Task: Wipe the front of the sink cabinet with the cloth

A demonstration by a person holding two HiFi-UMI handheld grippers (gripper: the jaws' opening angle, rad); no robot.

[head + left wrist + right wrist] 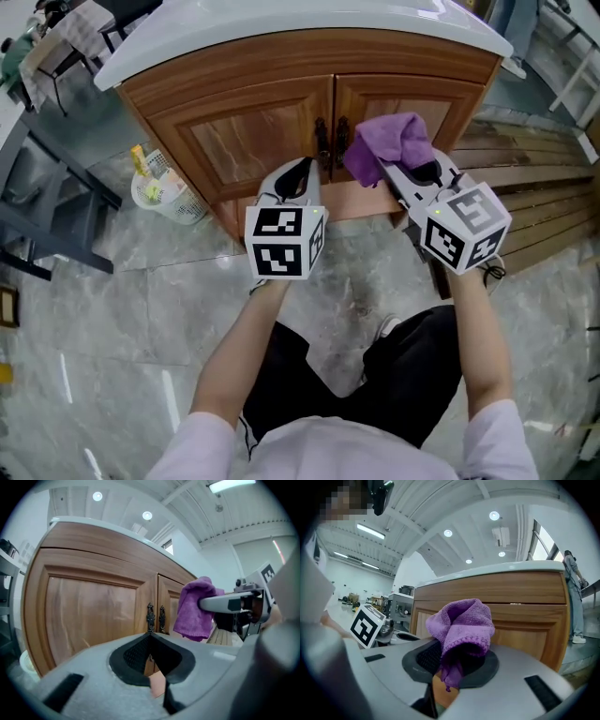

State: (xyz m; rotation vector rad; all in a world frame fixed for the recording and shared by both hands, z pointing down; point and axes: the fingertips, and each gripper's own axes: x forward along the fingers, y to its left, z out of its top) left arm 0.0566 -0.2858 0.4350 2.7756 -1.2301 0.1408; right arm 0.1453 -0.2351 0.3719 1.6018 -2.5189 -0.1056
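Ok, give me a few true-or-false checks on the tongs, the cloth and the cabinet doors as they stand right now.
1. The right tongs are shut on the purple cloth. True.
2. The left tongs grip a door handle. False: they are shut on nothing, near the handles but not on them.
3. Both cabinet doors are closed. True.
4. The cloth hangs in front of the left door. False: it is in front of the right door, beside the handles.
5. A white basket sits off to the left of the doors in the head view. True.
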